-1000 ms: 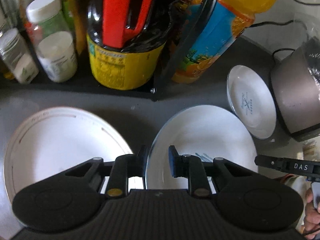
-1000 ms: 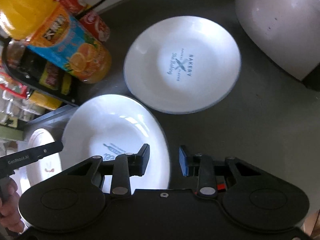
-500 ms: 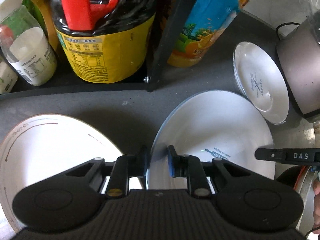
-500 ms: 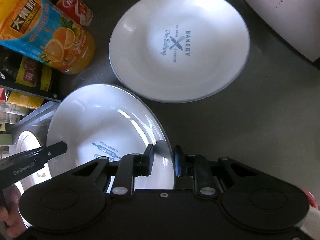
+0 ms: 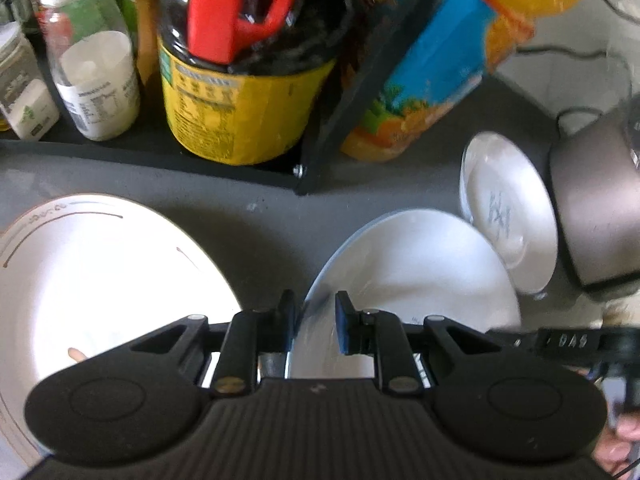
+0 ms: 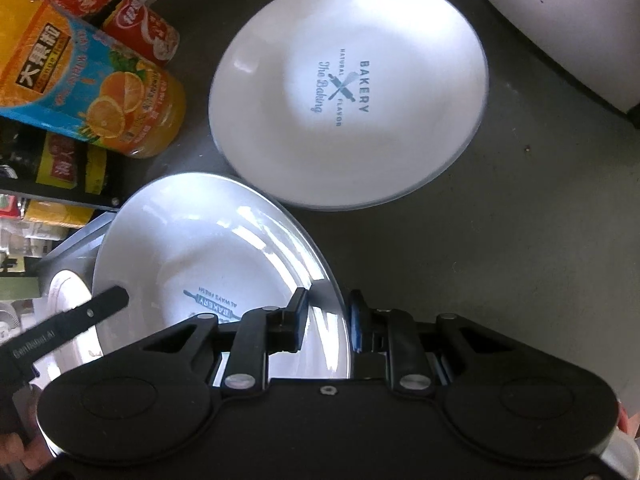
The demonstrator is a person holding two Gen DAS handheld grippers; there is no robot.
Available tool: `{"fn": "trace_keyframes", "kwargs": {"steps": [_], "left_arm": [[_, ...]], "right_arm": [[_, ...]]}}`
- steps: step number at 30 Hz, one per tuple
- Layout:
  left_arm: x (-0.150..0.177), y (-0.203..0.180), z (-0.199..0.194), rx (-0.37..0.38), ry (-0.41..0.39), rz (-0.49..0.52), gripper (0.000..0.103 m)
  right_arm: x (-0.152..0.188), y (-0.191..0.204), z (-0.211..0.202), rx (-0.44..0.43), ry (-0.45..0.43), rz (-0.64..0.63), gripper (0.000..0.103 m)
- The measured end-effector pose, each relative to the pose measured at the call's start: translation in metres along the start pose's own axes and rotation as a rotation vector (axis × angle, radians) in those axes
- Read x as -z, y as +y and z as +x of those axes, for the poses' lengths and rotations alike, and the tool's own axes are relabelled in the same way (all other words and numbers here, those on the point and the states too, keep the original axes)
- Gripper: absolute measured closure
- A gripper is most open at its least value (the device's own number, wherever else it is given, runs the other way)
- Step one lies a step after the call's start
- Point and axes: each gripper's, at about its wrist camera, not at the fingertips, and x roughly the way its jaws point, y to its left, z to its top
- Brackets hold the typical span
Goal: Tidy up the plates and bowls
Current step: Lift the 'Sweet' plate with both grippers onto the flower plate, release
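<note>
Plates lie spread over the dark grey countertop (image 6: 500, 240), so the nearest one is being taken first: a glossy white round plate with a blue rolling-pin print (image 6: 208, 264). The left gripper (image 5: 314, 322) pinches one edge of its rim, and the right gripper (image 6: 328, 320), whose jaws have just been closing, is nearly shut across the opposite edge. Gripping both sides probably keeps it level for stacking, perhaps onto the white "Bakery" printed plate (image 6: 348, 92) just beyond.
</note>
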Motion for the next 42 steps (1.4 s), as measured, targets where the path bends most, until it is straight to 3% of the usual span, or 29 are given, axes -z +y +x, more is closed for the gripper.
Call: {"fn": "trace_keyframes", "kwargs": {"steps": [23, 42], "left_arm": [[0.004, 0.028, -0.054, -0.022, -0.064, -0.096, 0.084], [0.023, 0.104, -0.093, -0.095, -0.095, -0.222, 0.082]], "right_arm": [[0.001, 0.026, -0.029, -0.169, -0.016, -0.027, 0.086], [0.032, 0.098, -0.018, -0.233, 0.014, -0.114, 0.087]]}}
